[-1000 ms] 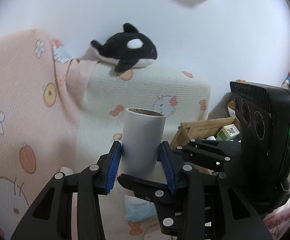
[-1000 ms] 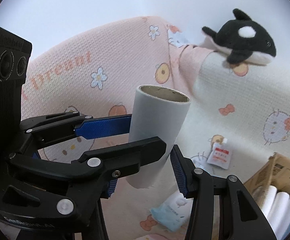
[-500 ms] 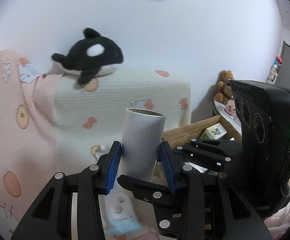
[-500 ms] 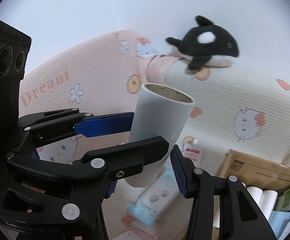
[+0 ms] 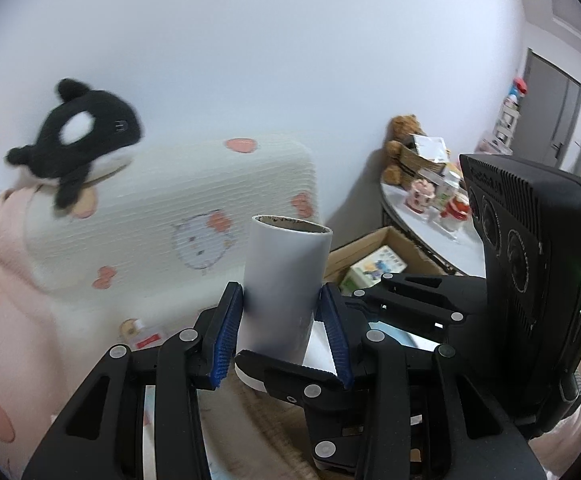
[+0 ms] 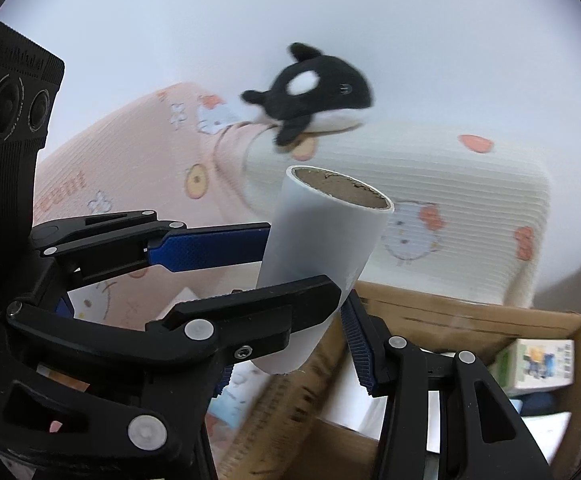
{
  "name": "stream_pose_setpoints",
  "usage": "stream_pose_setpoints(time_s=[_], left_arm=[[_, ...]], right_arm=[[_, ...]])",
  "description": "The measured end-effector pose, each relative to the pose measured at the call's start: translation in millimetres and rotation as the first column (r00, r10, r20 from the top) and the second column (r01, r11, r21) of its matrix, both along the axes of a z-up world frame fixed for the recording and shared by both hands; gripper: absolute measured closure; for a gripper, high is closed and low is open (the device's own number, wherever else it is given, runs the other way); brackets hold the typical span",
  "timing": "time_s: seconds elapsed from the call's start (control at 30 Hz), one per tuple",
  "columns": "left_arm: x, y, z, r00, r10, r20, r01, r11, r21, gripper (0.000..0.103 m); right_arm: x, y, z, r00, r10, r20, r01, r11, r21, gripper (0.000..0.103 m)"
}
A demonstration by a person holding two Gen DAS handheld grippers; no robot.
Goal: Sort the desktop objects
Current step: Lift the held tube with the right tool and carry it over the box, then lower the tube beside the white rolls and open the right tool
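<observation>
Here: cardboard box [image 6: 470, 320] taken as landmark, open-topped, directly below and just beyond both grippers; white rolls and small printed cartons visible inside it. Behind the box, cream pillow [image 5: 170, 216] with cartoon print leaning on a plain white wall [image 5: 290, 60], pink pillow [image 6: 130, 152] beside that, plush orca [image 6: 314, 92] lying across the two tops. Past the box's far corner, a round side table [image 5: 430, 224] crowded with small items, teddy bear [image 5: 400, 148] at its back edge, grey door [image 5: 546, 104] well beyond. Bedding under the box: pink printed fabric, soft. White roll [image 6: 322, 264] with brown cardboard core held above the box's near wall, long axis near upright, top tipped slightly away. Both grippers clamped on it at once: left gripper [image 5: 280, 330] across its lower body, blue pads pressed flat on either side; right gripper [image 6: 290, 360] partly closed on the bottom end, crossing the left one. Neither hand nearer. Judgement: next move a straight lowering into the box, roll kept upright to clear the wall.
</observation>
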State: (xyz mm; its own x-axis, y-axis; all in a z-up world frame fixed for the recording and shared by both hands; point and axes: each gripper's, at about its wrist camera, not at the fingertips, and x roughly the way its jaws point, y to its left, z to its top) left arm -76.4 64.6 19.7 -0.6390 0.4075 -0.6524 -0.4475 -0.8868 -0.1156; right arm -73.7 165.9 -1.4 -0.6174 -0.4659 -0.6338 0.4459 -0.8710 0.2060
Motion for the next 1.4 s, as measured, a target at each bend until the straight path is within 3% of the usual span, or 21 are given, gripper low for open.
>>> stream_pose_setpoints(time_s=[0.2,0.43,0.6,0.97,1.2,1.4], left_arm=[[-8.9,37.3,-11.7,0.995,-0.078,0.064,0.079,0.997,-0.008,0.059],[-18.8,58.7,-17.7,0.984,-0.136,0.115,0.133,0.990,0.038,0.059],[-27.3,57.4,-36.0,0.969,-0.142,0.202,0.121,0.986,0.111,0.059],[-40.0,56.2,-69.7,0.938,-0.126,0.324,0.078,0.985,0.157,0.059],[-59.4,49.5,-90.6,0.894,-0.093,0.437,-0.001,0.977,0.211,0.059],[-74.5,42.1,-113.4,0.840,-0.064,0.539,-0.084,0.966,0.245,0.059]], right_arm=[[2.5,30.0,-15.2,0.998,-0.057,0.039,0.055,0.998,0.041,0.057],[1.6,58.9,-21.0,0.991,-0.113,0.069,0.109,0.992,0.061,0.057],[-2.2,66.0,-27.0,0.988,-0.123,0.098,0.114,0.989,0.094,0.057],[-11.6,69.0,-58.7,0.969,-0.106,0.224,0.083,0.991,0.107,0.057],[-28.8,72.6,-75.3,0.934,-0.081,0.349,0.065,0.996,0.058,0.057],[-35.6,70.0,-89.8,0.914,-0.072,0.400,0.054,0.997,0.057,0.057]])
